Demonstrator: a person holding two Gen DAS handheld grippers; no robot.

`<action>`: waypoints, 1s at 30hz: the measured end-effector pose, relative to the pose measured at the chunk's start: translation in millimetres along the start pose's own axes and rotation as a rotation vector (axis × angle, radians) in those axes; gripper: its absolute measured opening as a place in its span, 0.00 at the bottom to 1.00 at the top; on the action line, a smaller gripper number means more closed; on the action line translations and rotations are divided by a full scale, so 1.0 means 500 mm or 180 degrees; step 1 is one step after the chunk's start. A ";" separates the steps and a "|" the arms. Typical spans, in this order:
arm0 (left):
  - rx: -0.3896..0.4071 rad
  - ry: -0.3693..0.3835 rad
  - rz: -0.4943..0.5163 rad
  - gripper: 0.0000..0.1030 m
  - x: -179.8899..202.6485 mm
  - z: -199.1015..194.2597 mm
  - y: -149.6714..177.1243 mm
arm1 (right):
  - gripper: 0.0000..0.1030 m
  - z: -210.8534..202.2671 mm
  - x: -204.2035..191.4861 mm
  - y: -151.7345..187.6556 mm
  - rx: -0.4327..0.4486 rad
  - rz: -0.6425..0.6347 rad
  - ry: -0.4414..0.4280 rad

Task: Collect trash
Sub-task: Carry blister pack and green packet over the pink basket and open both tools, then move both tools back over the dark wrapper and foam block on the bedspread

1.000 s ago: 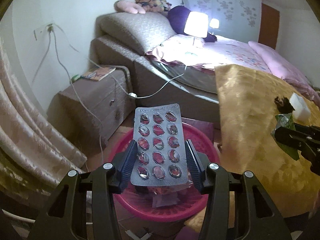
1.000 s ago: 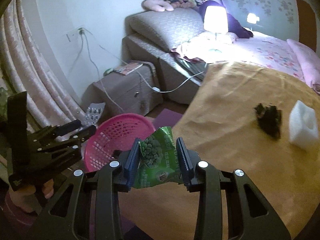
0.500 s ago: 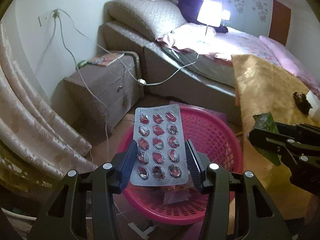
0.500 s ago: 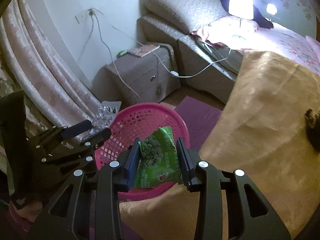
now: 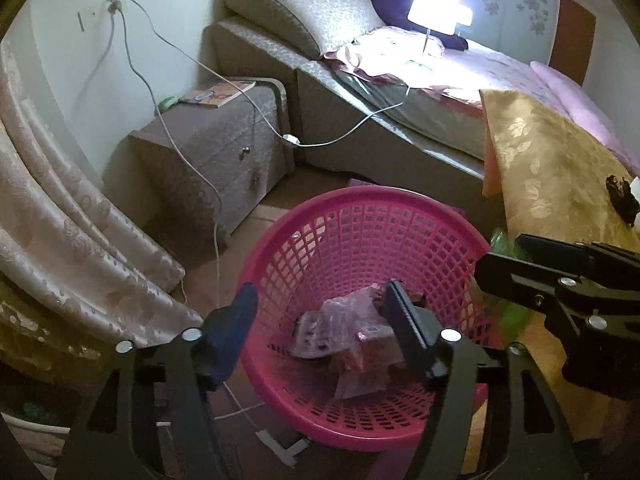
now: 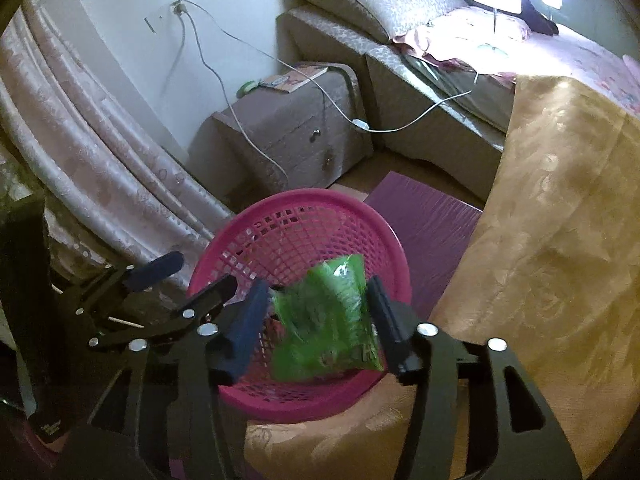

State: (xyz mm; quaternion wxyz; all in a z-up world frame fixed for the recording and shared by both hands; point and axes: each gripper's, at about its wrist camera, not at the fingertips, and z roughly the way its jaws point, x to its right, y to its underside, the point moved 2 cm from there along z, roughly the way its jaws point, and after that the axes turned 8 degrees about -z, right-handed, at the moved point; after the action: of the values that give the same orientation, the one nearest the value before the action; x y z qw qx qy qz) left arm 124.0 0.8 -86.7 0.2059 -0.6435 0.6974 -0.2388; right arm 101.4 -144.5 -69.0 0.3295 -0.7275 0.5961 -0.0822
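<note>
- The left gripper (image 5: 324,320) hung over the pink basket (image 5: 360,216); its jaws had just been opening, stood well apart and held nothing.
- The blister pack (image 5: 316,330) lay in the bottom of the basket among clear wrappers (image 5: 360,360), below the left jaws and clear of them.
- The right gripper (image 6: 318,314) pointed down over the basket's near rim; its jaws had just been opening too and stood apart.
- The green packet (image 6: 326,320) sat between the right jaws, blurred; it seemed to be loose of both pads, though the blur left that unsure.
- The basket stood on the floor just off the table's (image 6: 560,240) left edge, under its gold cloth.
- A dark scrap (image 5: 622,200) lay near the table's far right edge, with a white lump just behind it, mostly cut off.
- A purple mat (image 6: 424,220) lay on the floor between the basket and the bed (image 5: 480,64).
- A nightstand (image 5: 208,148) with a book (image 5: 218,94) on top stood by the bed, and a lit lamp (image 5: 438,12) stood on the bed.
- A curtain (image 5: 60,240) hung at the left.
</note>
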 end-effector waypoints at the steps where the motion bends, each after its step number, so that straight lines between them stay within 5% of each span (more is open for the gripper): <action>1: 0.0010 -0.0013 -0.0003 0.64 -0.002 -0.001 -0.001 | 0.55 -0.001 0.001 0.001 0.0003 0.0012 0.0001; 18: 0.0183 -0.0001 -0.0025 0.75 0.008 -0.031 -0.006 | 0.65 -0.081 0.031 0.032 0.0277 0.0200 0.0077; 30: 0.0414 0.0122 0.0213 0.78 0.079 -0.081 0.008 | 0.67 -0.172 0.068 0.083 0.0561 0.0219 0.0463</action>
State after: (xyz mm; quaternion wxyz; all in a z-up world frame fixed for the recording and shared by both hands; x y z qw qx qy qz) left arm 93.2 -35.6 -55.8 0.2419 -0.6005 0.7053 -0.2889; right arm 33.0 -211.8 -35.9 0.3507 -0.6670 0.6335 -0.1755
